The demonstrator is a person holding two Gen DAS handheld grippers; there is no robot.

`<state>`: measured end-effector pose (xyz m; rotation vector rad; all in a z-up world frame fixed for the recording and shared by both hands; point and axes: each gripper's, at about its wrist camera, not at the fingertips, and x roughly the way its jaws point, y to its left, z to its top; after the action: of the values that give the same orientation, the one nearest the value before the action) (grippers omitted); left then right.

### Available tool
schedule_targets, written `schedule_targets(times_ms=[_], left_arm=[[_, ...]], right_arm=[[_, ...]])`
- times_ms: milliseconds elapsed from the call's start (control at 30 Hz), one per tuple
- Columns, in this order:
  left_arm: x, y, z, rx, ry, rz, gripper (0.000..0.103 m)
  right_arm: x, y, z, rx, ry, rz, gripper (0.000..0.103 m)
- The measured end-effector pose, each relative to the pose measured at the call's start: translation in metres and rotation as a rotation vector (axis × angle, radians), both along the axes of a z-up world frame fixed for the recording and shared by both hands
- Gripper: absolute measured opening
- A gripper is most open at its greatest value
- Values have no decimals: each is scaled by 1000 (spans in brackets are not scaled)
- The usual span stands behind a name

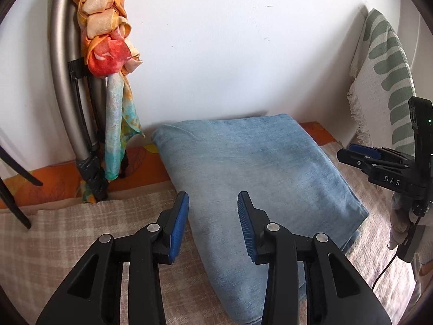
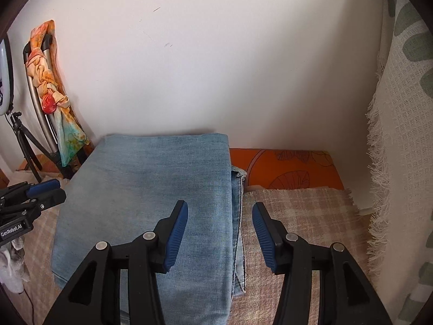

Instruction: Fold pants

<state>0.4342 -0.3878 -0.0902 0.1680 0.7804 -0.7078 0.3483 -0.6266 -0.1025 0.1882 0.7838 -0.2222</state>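
Observation:
Light blue denim pants lie folded into a flat rectangle on a beige checked cloth, reaching back to the white wall. They also show in the right wrist view, with a stitched hem edge sticking out on the right side. My left gripper is open and empty above the pants' near left edge. My right gripper is open and empty above the pants' right edge. The right gripper shows at the right of the left wrist view, the left gripper at the left of the right wrist view.
A grey metal frame with a knotted orange, red and teal scarf leans on the wall at left. A fringed white cloth with green leaves hangs at right. An orange patterned sheet lies by the wall. A tripod stands far left.

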Motion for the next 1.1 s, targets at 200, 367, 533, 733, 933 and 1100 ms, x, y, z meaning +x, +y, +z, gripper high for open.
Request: schedule_targets(times_ms=[200, 367, 533, 733, 933, 1100], left_arm=[[-16, 22, 23, -2, -23, 5, 48], [-40, 33, 40, -4, -35, 7, 53], [-69, 47, 55, -5, -60, 1, 57], [-104, 75, 67, -34, -61, -2, 62], [-144, 104, 70, -31, -75, -7, 68], [-179, 132, 73, -48, -97, -5, 70]], right_arm=[[-36, 9, 20, 5, -32, -19, 65], [-60, 31, 37, -24, -55, -14, 73], [-89, 56, 53, -22, -84, -27, 79], [-129, 101, 72, -86, -96, -37, 88], [-171, 149, 86, -98, -142, -49, 101], [-201, 191, 88, -107, -153, -35, 102]])
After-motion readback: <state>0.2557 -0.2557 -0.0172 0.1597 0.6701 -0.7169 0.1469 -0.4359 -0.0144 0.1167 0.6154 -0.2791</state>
